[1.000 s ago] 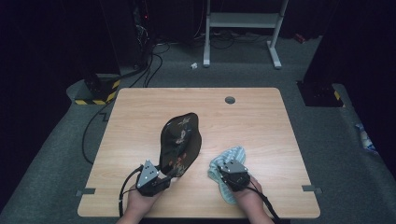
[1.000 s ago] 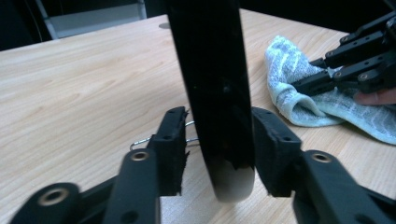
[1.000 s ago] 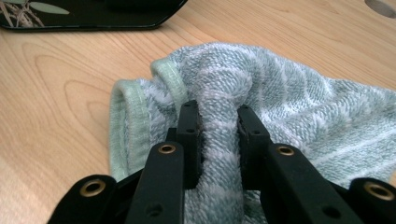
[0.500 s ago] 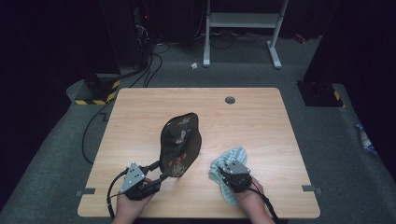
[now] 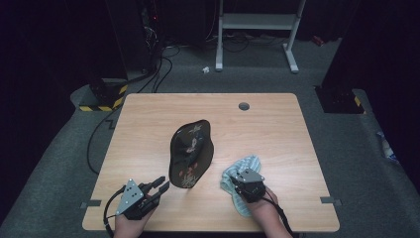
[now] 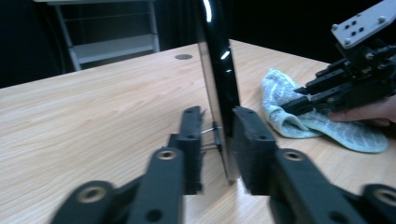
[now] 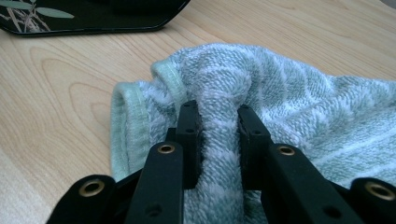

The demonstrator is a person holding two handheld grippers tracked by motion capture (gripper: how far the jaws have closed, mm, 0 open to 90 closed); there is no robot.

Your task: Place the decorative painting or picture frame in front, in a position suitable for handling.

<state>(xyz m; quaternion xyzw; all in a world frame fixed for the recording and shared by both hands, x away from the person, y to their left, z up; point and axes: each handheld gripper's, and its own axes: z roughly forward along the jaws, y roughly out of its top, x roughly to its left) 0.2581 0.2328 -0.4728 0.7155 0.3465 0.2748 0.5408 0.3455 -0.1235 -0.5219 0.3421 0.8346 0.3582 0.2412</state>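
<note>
Right now my left gripper (image 5: 159,185) sits at the near left of the tabletop (image 5: 148,124), angled toward the black lacquered tray (image 5: 190,153), which stands on edge, leaning, near the middle of the tabletop. From the high view its tips lie just beside the tray's near lower corner. In the left gripper view the tray's (image 6: 217,70) thin black rim rises upright between my two jaws. These jaws have just been closing, and the rim now stands in the narrow gap between them. The right-hand pad looks to be against the glossy face; on the other side a sliver of space seems to remain, so I cannot tell whether the grip is fully set.

My right gripper (image 5: 236,180) is at the near right, resting on the pale green towel (image 5: 247,163) that lies crumpled on the tabletop just right of the tray. In the right gripper view the jaws are pinched tight on a raised fold of the towel (image 7: 299,107), the terry cloth bulging up above the pads. The tray's painted face, with its leaf pattern (image 7: 51,14), shows at the far left of that view, close to the towel but apart from it. From the left gripper view, the right gripper (image 6: 292,106) shows farther off with its tips on the towel (image 6: 322,126).
</note>
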